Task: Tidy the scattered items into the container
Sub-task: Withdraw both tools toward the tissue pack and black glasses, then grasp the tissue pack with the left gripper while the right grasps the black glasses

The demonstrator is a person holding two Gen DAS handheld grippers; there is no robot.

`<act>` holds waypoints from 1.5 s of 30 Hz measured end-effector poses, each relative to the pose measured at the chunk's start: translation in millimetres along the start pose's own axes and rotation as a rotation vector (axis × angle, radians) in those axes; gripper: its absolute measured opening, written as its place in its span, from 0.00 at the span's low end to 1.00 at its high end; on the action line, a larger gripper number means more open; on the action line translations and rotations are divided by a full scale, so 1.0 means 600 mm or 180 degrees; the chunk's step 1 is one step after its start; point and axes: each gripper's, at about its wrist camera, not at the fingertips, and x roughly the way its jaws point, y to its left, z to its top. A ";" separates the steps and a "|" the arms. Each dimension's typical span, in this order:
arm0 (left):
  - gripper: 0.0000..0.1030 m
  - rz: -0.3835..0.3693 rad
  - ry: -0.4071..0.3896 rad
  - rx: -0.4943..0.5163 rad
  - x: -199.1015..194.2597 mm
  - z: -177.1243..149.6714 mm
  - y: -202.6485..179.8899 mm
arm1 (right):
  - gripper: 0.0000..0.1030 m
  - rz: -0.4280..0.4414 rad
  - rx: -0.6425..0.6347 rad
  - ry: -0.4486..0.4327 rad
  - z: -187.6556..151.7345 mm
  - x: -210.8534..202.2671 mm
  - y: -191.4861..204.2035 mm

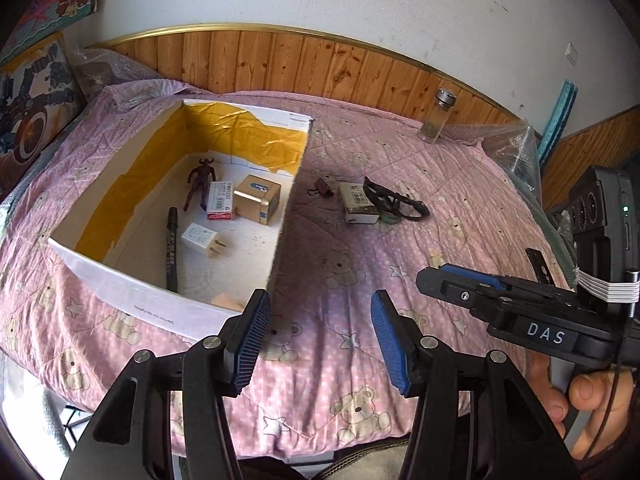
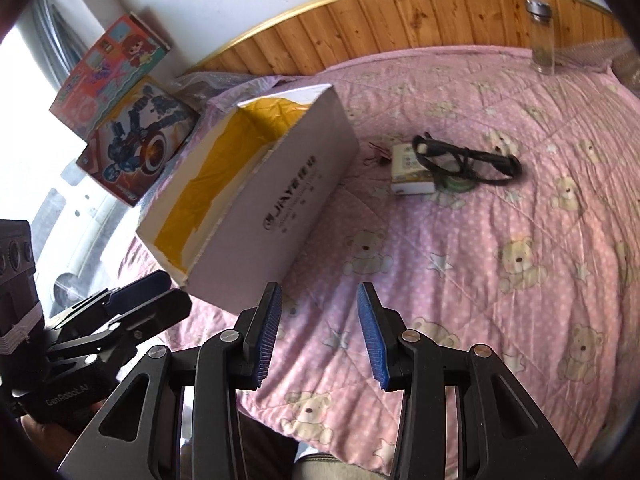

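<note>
Inside the white box (image 1: 120, 280) at the left side of the bed (image 1: 440, 248), several things already lie on its floor: a dark horned figurine (image 1: 199, 184), a red-and-white packet (image 1: 220, 201), a gold cube (image 1: 257, 199), a white plug adapter (image 1: 203, 239) and a black marker (image 1: 171, 254). By my reading the job is partly done. Left out on the pink quilt, just right of the box, are a small binder clip (image 1: 323, 188), a white charger block (image 1: 358, 203) with a green disc (image 2: 457, 184) partly under it, and black glasses (image 1: 394, 199) lying across both. A glass jar (image 1: 438, 116) stands well apart near the wooden headboard; whether it belongs to the clutter I cannot tell. Both claws hover over the near edge of the bed: the left gripper (image 1: 320, 340) and the right gripper (image 2: 318, 334) each have their blue pads spread wide, holding and touching nothing.
</note>
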 end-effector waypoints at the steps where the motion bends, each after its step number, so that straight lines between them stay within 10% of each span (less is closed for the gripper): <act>1: 0.53 -0.0037 0.0038 0.0002 0.012 0.000 -0.007 | 0.41 -0.0026 0.0061 0.0029 -0.002 0.003 -0.017; 14: 0.66 -0.0245 0.0354 -0.0138 0.165 0.063 -0.060 | 0.44 -0.0375 0.0096 0.0055 0.079 0.016 -0.146; 31: 0.66 -0.0143 0.0576 -0.0523 0.352 0.150 -0.043 | 0.58 -0.0699 -0.2771 0.0850 0.188 0.221 -0.114; 36: 0.66 -0.0131 0.0586 -0.0513 0.378 0.164 -0.046 | 0.58 -0.0457 -0.2420 0.0862 0.229 0.238 -0.160; 40: 0.66 -0.0122 0.0577 -0.0462 0.396 0.170 -0.053 | 0.26 -0.0254 -0.1560 0.0878 0.262 0.213 -0.236; 45: 0.66 -0.0083 0.0634 -0.0381 0.441 0.171 -0.069 | 0.35 -0.0234 -0.1132 0.0819 0.253 0.184 -0.289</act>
